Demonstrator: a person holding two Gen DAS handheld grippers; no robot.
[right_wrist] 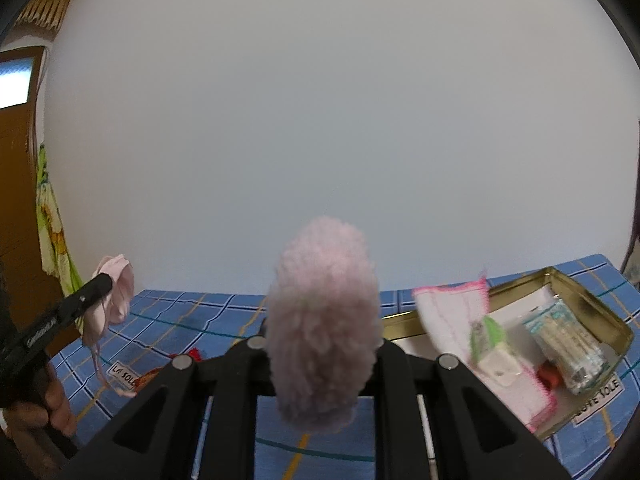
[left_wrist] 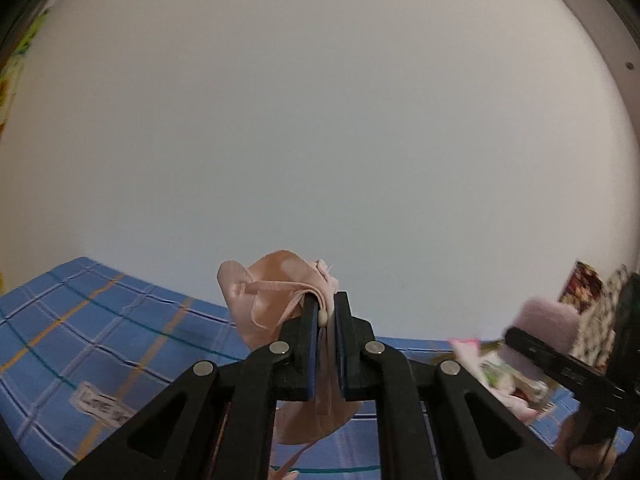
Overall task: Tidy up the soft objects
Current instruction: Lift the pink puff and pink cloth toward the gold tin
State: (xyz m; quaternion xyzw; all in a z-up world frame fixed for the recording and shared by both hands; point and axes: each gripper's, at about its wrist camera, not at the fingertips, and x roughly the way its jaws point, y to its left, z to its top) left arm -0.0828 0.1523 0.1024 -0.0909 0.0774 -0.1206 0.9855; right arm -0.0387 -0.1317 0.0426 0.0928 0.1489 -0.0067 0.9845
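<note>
Nearest our left lens, the left tongs (left_wrist: 325,316) are clamped on a pink ballet slipper (left_wrist: 276,300), the satin fabric and its drawstring bead pinched between the two dark fingers. We see the slipper lifted clear of the blue plaid cloth (left_wrist: 100,320), its toe bulging to the left of the fingers and more of it hanging below them. In the right wrist view the same slipper (right_wrist: 116,300) dangles at the far left from the tip of the left tongs (right_wrist: 100,282), with its ribbons trailing down toward the cloth.

Our right tongs (right_wrist: 322,344) hold a fluffy pale pink sock (right_wrist: 322,328) upright. The fluff hides the fingertips, yet the sock stands squeezed between them, above the cloth and not touching it.

To the right lies an open gold tin box (right_wrist: 592,300) on the plaid cloth (right_wrist: 200,312). A white washcloth with a pink edge (right_wrist: 448,312) drapes over its left rim, a small green and white packet (right_wrist: 490,344) rests on it, and a clear-wrapped bundle (right_wrist: 568,344) lies inside the box. Something small and red (right_wrist: 550,376) sits between them; we cannot tell what it is.
</note>
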